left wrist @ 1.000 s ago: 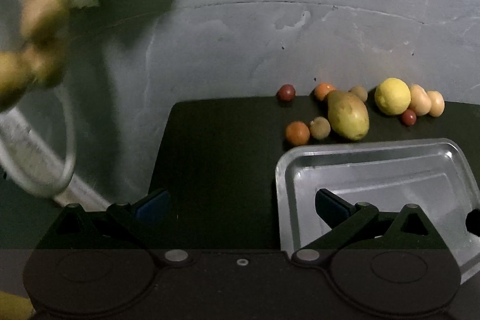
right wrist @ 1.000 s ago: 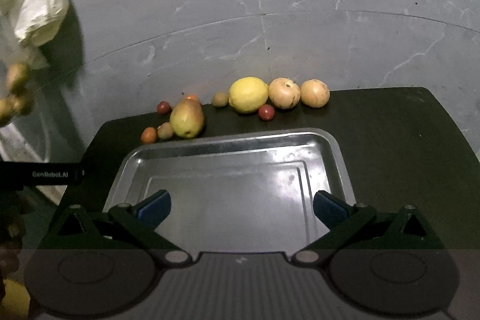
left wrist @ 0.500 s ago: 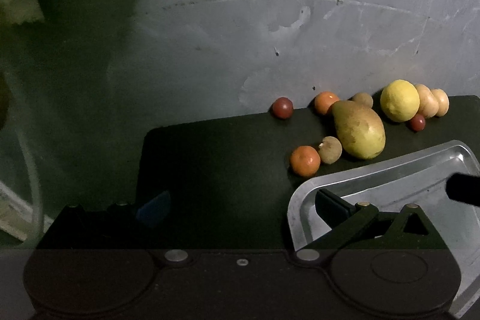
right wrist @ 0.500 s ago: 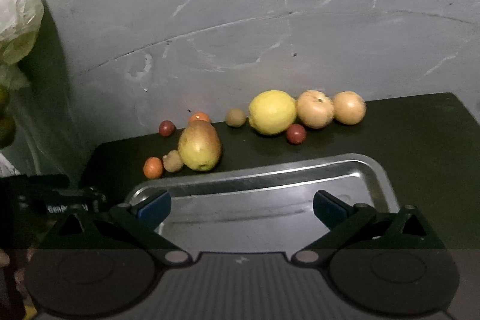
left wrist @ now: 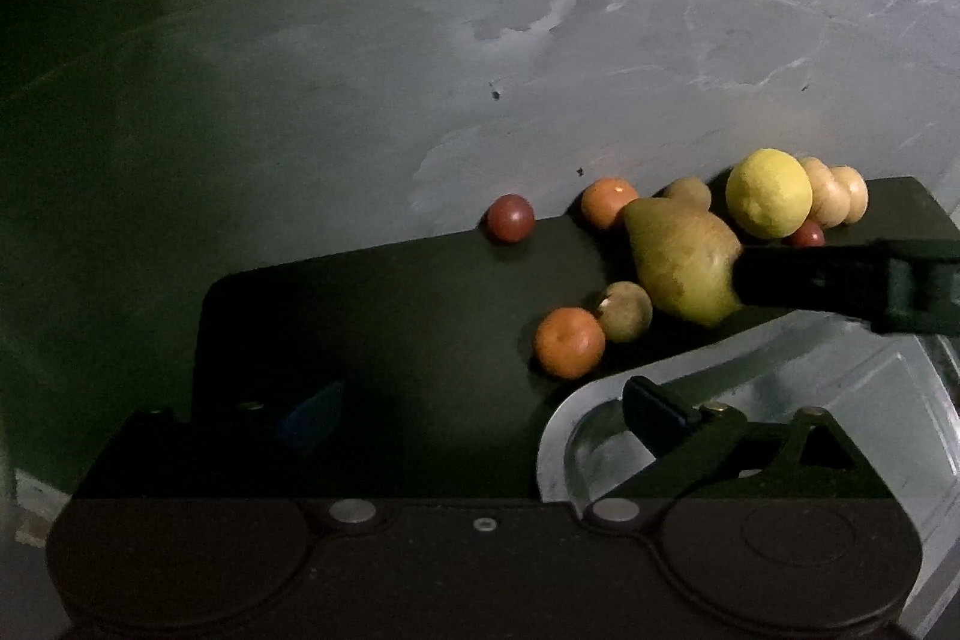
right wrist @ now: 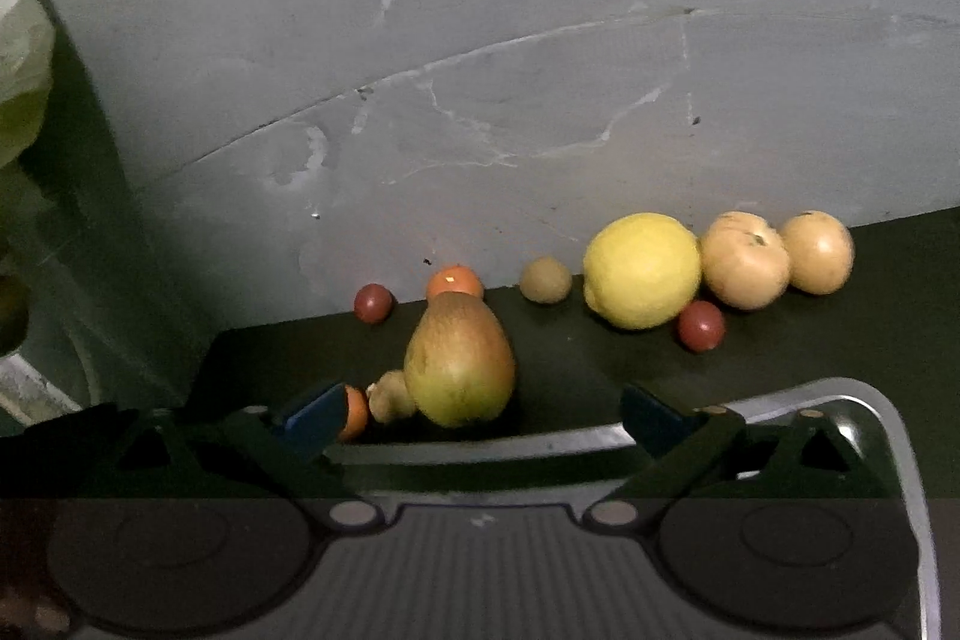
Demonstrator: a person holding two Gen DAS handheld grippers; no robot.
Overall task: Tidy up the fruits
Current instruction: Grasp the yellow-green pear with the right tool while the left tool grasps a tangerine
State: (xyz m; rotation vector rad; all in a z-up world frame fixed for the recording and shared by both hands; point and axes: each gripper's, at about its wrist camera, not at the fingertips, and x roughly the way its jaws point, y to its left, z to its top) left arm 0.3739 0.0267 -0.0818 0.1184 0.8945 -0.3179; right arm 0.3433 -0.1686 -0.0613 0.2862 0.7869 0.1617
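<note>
Both hand-held grippers gape empty, no lettering readable; the right gripper [right wrist: 480, 415] faces a green-yellow pear [right wrist: 459, 361], the left gripper [left wrist: 480, 409] hangs over the black mat [left wrist: 372, 316].

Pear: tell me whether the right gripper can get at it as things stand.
Probably yes. The right gripper is open, the pear sits between its fingers just ahead, with only a small brown fruit touching its left side.
</note>
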